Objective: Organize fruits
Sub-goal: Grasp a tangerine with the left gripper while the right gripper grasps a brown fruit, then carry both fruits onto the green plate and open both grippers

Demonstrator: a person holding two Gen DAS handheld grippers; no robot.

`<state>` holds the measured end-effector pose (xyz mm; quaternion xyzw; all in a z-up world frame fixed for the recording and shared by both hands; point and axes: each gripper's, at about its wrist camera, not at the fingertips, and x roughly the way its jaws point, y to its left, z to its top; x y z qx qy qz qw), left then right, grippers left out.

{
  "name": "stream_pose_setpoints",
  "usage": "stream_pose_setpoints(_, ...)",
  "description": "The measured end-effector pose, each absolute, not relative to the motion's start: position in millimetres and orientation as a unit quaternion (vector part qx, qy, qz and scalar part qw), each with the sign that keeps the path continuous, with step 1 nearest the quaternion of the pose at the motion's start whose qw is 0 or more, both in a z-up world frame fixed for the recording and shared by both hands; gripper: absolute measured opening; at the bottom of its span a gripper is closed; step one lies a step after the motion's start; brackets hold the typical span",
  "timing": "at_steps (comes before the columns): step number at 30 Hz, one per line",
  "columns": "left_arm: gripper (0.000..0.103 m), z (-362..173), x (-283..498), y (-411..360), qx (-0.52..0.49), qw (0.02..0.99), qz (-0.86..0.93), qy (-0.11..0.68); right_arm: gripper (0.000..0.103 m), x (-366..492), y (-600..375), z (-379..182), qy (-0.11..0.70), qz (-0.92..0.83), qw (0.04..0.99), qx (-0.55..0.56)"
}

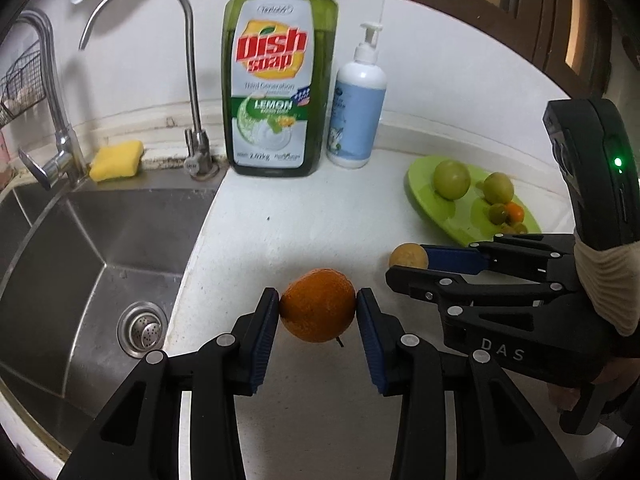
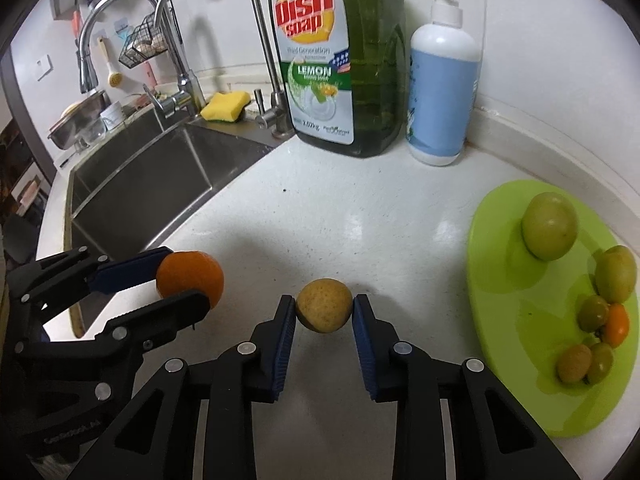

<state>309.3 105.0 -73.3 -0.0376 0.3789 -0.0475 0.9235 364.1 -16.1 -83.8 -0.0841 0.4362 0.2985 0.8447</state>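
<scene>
- Closest to my left camera is the left gripper (image 1: 318,312), pads pressed on either side of an orange (image 1: 318,305). It looks held just above the white counter (image 1: 304,216), though I can't tell for sure that it's off the surface.
- Same on the other side: the right gripper (image 2: 325,312) is clamped on a small yellowish fruit (image 2: 324,305), one pad on each flank.
- What the next move turns on: the green plate (image 2: 520,316) sits to the right of both tools, near the back wall. The right gripper is clearly nearer to it, and the left one is farther off by the sink (image 1: 80,248), so I'd guess the yellowish fruit goes in first.
- The plate is oval. In the right view its long axis runs roughly from the back wall toward me, with the bare stretch on the near-left part.
- Already on it: two bigger green fruits (image 2: 550,226) toward the back and a cluster of little ones (image 2: 596,332) along the right edge.
- Both held fruits are basically round, so no real long axis or pointing direction. There's a dark stalk-like bit under the orange, but I can't say for sure.
- The dish soap bottle (image 2: 336,52) and pump bottle (image 2: 442,76) stand at the back, well clear of the path.
</scene>
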Motion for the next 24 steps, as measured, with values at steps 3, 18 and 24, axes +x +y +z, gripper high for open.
stream_pose_setpoints(3,0.039,-62.5,305.9,99.1,-0.035,0.928,-0.056,0.368,0.03,358.8,-25.4,-72.6,0.425,0.291,0.853,-0.08)
stream_pose_setpoints(18,0.039,-14.8,295.6,44.3,-0.013,0.94,-0.129,0.317,0.03,332.0,-97.9,-18.5,0.381,0.24,0.892,-0.044)
stream_pose_setpoints(24,0.039,-6.2,300.7,13.8,0.001,0.937,-0.165,0.309,0.03,327.4,-133.8,-6.3,0.368,0.203,0.906,-0.037)
